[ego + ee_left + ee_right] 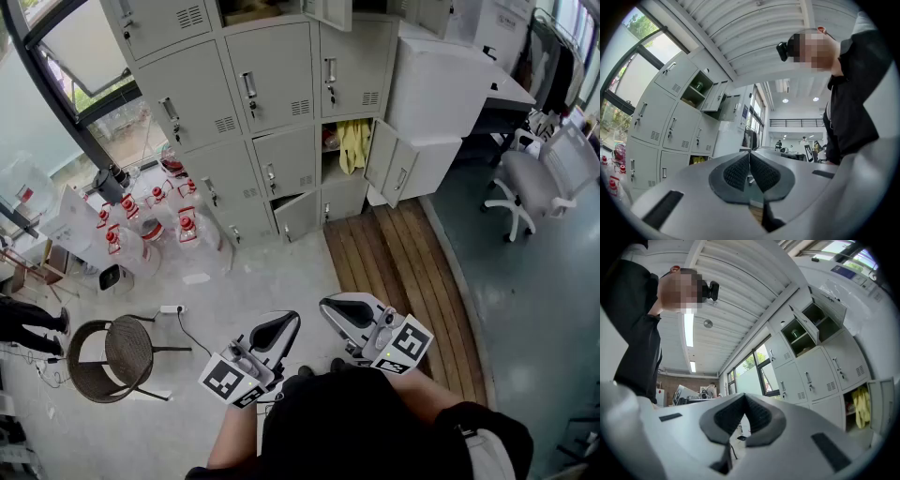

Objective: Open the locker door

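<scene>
view from above of a person facing a grey locker bank (272, 94), standing well back from it with bare floor between. the left gripper (277, 330) and right gripper (349, 313) are held low and close to the person's body, both pointing toward the locker bank and touching nothing.

in the left gripper view, the left gripper (750, 161) has its ribbed pads pressed together at the tips with nothing between them. in the right gripper view, the right gripper (744, 401) is the same: jaws together, empty.

judging from this, the task has not yet started: no gripper is near any handle, and the whole approach, grasp and pull remain.

several doors on the right side of the locker bank already hang open. one open compartment shows a yellow cloth (353, 143), with its open door (380, 155) swung out to the right. a low door (295, 216) near the bottom middle of the locker bank stands slightly ajar. most doors on the left and centre are closed.

it cannot be told which door is the one to open. the top row of the locker bank is cut off by the edge of the head view. the handles are too small to show their type. water bottles (150, 220) crowd the floor left of the locker bank.
</scene>
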`<state>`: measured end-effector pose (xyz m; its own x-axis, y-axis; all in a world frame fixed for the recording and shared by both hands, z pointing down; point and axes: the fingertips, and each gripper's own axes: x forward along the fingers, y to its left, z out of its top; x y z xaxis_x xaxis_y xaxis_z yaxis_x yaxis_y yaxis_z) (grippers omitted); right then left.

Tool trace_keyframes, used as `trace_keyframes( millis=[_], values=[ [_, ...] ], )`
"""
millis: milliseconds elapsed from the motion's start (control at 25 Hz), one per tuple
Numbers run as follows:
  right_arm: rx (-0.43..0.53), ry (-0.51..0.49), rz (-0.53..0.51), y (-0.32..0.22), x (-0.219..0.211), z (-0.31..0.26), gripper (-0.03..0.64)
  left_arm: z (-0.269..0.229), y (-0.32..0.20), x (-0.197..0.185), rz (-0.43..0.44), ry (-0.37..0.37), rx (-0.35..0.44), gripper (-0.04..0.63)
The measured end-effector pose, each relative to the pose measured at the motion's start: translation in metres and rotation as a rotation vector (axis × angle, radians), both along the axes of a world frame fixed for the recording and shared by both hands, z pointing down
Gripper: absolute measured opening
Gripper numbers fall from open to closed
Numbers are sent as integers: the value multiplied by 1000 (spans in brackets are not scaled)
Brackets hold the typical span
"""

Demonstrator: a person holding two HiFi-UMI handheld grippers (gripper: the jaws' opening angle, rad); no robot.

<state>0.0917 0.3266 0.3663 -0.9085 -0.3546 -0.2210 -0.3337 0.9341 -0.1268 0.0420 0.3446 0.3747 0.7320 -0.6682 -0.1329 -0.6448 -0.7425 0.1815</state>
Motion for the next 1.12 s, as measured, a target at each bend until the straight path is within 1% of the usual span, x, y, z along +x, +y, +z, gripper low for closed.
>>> trace_keyframes(
  millis=[160,400,520,640,760,960,1120],
  values=[
    [-8,-3,-25,5,-34,-4,11,-7,6,-28,6,-4,21,17],
    [-6,0,-42,11,-80,-1,11,7,13,-75,-9,10,-15,17],
    [-14,20,-53,14,-99,5,11,16,14,-93,-17,24,-38,17],
    [-13,35,-46,13,-105,6,11,23,14,-101,-4,40,-55,17],
    [-31,22,-16,4,-106,6,11,28,8,-106,17,37,-58,17],
    [-36,28,10,-18,-113,4,12,23,-13,-114,44,53,-45,17],
    [-23,48,9,-34,-121,4,11,23,-30,-121,55,62,-59,17]
  ],
)
